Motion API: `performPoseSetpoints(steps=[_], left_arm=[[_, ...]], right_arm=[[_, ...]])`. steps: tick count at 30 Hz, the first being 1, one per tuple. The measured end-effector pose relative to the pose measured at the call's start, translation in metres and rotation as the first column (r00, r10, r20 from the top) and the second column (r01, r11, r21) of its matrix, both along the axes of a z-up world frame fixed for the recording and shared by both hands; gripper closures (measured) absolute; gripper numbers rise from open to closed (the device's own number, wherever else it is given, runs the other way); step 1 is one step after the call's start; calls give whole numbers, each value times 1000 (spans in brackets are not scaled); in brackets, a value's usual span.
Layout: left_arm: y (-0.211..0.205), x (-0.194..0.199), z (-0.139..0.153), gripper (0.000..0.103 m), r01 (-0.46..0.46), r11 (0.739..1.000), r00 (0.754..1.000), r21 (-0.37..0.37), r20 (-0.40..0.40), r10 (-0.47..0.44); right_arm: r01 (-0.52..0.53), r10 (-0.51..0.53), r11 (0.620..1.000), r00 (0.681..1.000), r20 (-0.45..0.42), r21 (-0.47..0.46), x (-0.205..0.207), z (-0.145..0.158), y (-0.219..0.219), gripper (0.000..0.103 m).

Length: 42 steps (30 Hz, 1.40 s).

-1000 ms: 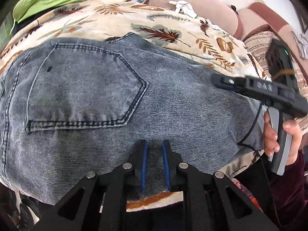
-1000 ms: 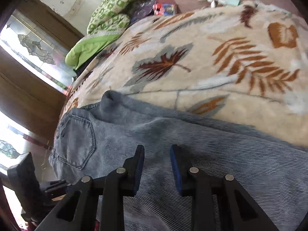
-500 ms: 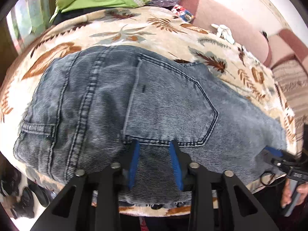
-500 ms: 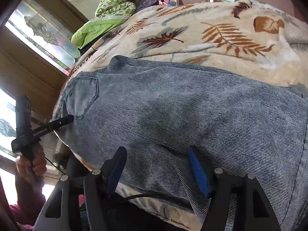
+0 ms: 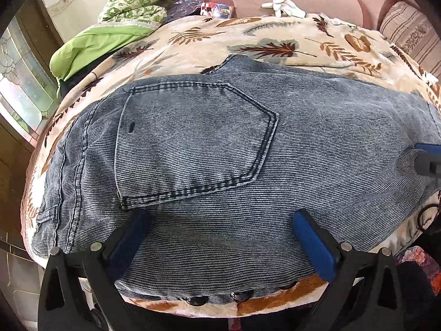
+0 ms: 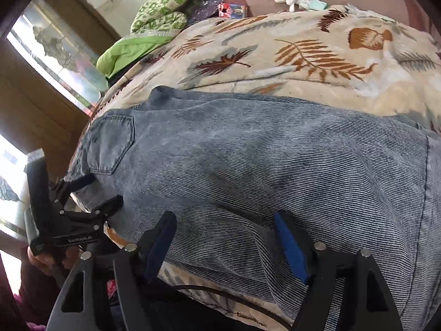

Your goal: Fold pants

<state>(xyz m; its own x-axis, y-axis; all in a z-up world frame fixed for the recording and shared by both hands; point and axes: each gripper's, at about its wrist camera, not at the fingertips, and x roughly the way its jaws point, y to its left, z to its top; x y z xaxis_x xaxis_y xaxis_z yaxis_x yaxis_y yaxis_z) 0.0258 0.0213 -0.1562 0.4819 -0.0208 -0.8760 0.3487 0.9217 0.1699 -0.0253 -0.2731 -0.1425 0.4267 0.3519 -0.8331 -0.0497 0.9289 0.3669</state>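
Both claws letting go now, left gripper [image 5: 220,237] and right gripper [image 6: 226,242] opening with nothing pinched, the pants [image 5: 248,149] folded leg over leg along the leaf-print blanket [image 5: 275,35] (pocket up), so next, probably, a fresh pinch to fold them shorter.

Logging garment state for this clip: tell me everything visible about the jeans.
The jeans are faded blue-grey denim with dark stitching, lying flat, back side up, on the leaf-print blanket. One back pocket shows, waistband toward the window side, leg running the other way. They look folded lengthwise, though that is uncertain. The left gripper and right gripper are opening over the near edge, gripping nothing.
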Motion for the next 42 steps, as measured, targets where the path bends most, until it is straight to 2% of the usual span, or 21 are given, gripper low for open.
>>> performPoseSetpoints(steps=[2,7,9,14,16,19,21,26,30,32,34,36,39,42], left_arm=[[0,-2,0,0,-7,1000,1000,4,12,7],[-5,-10,2,0,-31,999,999,21,23,30],[-7,-12,4,0,-34,999,999,35,36,33],[-4,-22,23,0,-50,996,989,81,143,38],[1,-23,35,0,-62,995,981,81,188,46],[10,-20,49,0,-93,993,970,78,231,72],[16,-18,52,0,-110,991,966,77,244,88],[34,-7,45,0,-171,982,962,78,229,149],[50,9,20,0,-232,970,967,74,124,222],[57,13,13,0,-248,968,966,36,85,245],[56,12,16,0,-244,969,967,41,87,240],[52,10,23,0,-235,971,968,47,106,229],[44,4,36,0,-214,977,968,20,139,210],[24,-5,49,0,-138,990,979,-30,148,141]], right_arm=[[-3,3,1000,1000,19,-16,-3,-1,4,21],[-55,65,987,996,62,-149,-8,-2,24,16],[-46,60,984,995,75,-174,-11,-2,28,16],[-15,29,994,993,116,-112,-15,8,24,16],[-18,32,996,985,171,-82,-18,18,25,16],[-19,45,995,963,266,-102,-25,34,31,16],[-11,41,995,956,292,-103,-28,39,32,16],[21,11,991,971,240,-130,-17,30,31,16],[27,3,984,986,169,-176,-10,15,31,16],[15,11,978,992,125,-210,-7,4,34,16],[-4,42,962,990,135,-272,-8,3,43,15],[-23,67,955,988,140,-295,-9,4,47,16],[-8,47,969,987,152,-246,-10,11,36,16],[65,-16,969,979,202,-237,-12,24,20,16]])
